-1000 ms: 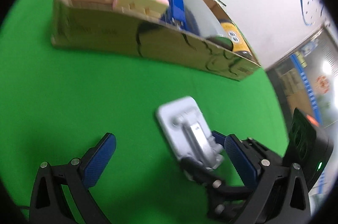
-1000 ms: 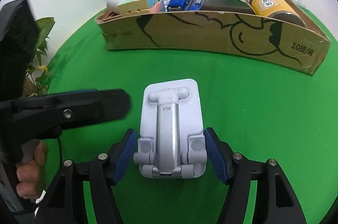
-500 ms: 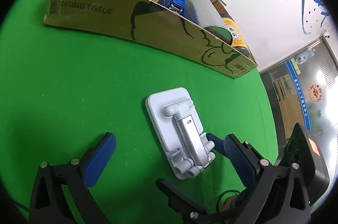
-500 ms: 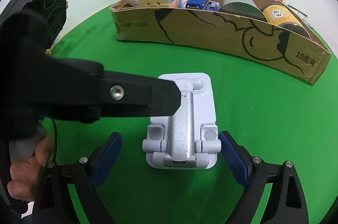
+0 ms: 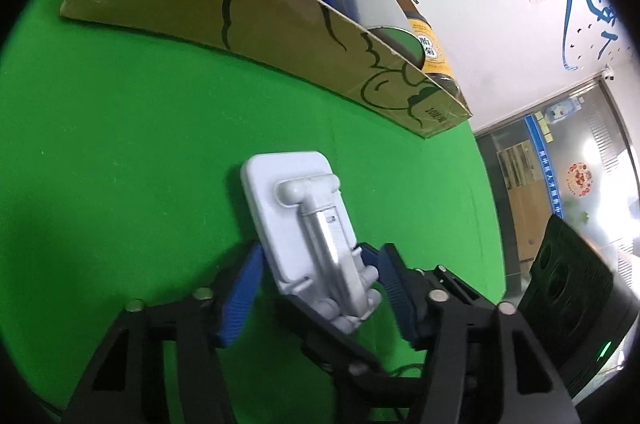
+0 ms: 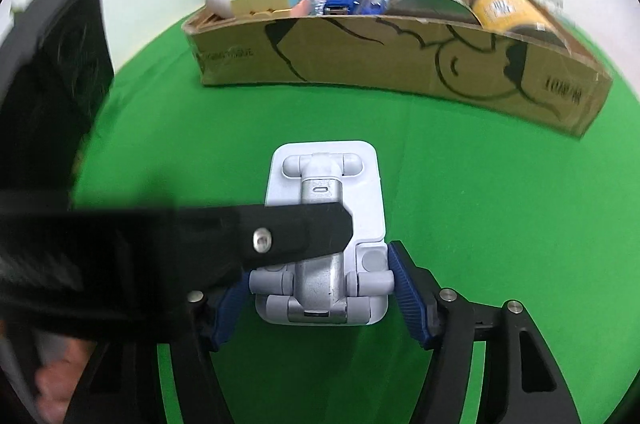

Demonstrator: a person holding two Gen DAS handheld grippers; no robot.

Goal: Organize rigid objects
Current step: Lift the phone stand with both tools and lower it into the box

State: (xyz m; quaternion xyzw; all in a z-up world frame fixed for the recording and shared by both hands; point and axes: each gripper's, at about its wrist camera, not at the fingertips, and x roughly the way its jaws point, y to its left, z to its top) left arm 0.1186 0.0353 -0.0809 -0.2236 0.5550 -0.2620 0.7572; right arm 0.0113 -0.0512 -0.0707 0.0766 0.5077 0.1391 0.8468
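Flanking the folded white phone stand (image 5: 310, 236) on the green surface (image 5: 120, 144), the left gripper (image 5: 320, 288) pinches its near end, the right gripper (image 6: 316, 298) brackets it, contact unclear, before the cardboard box (image 6: 400, 64).

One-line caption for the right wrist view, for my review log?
Right gripper straddles a white folding phone stand on green cloth, left gripper's finger crossing it, cardboard box behind.

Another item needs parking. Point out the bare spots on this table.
Free: green cloth between the long cardboard box and the white folding phone stand; cloth right of the stand. Crowded: the box interior, and the stand's near end, flanked by left gripper and right gripper.
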